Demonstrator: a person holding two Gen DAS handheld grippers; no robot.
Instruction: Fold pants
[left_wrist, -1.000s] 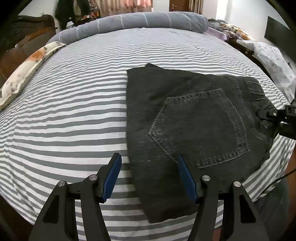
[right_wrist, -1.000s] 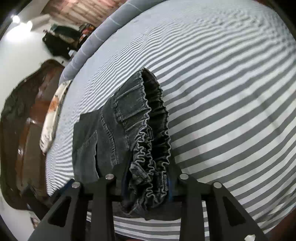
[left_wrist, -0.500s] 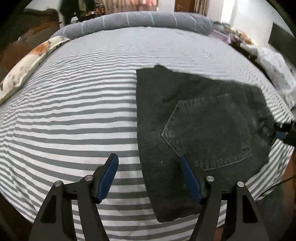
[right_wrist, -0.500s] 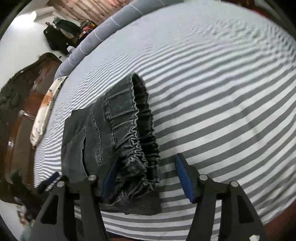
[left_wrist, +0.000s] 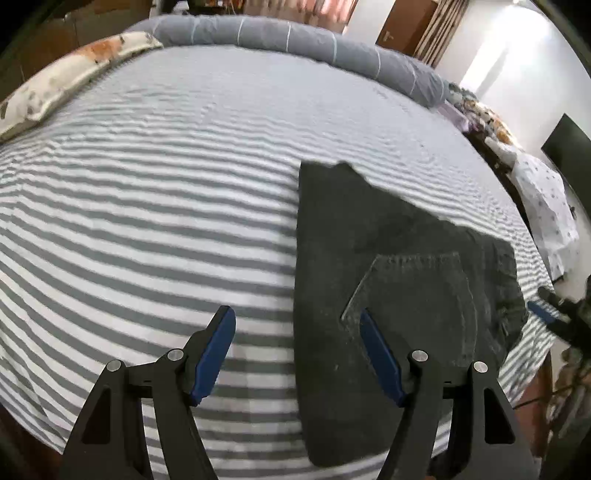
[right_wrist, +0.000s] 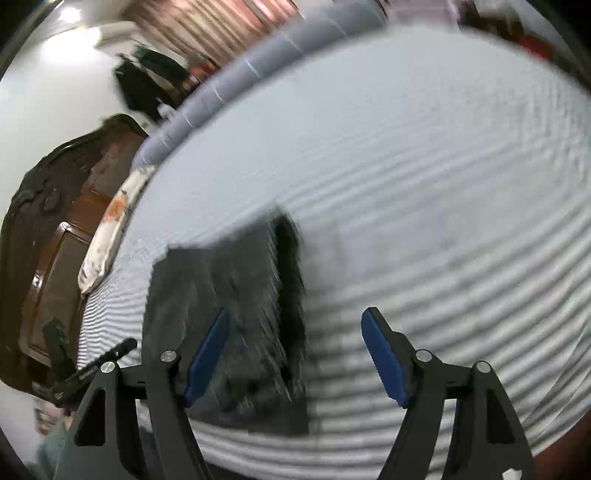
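Note:
Dark grey denim pants (left_wrist: 399, 280) lie folded into a compact rectangle on the striped bed, a back pocket facing up. My left gripper (left_wrist: 297, 321) hovers open above their left edge, with nothing between its blue pads. In the right wrist view the pants (right_wrist: 229, 317) appear blurred, their gathered waistband toward the middle. My right gripper (right_wrist: 295, 325) is above the waistband end, its jaws opening and clear of the cloth. The right gripper's fingertips (left_wrist: 543, 314) show at the left wrist view's right edge.
The grey and white striped sheet (left_wrist: 147, 206) covers the bed. A grey bolster (left_wrist: 295, 37) and a floral pillow (left_wrist: 70, 77) lie at the far end. A dark wooden headboard (right_wrist: 55, 236) stands left. Patterned bedding (left_wrist: 546, 206) lies to the right.
My right gripper let go of the gathered waistband, opened wide and lifted back. My left gripper stayed open and drifted left, so the pants sit more to the right in its view.

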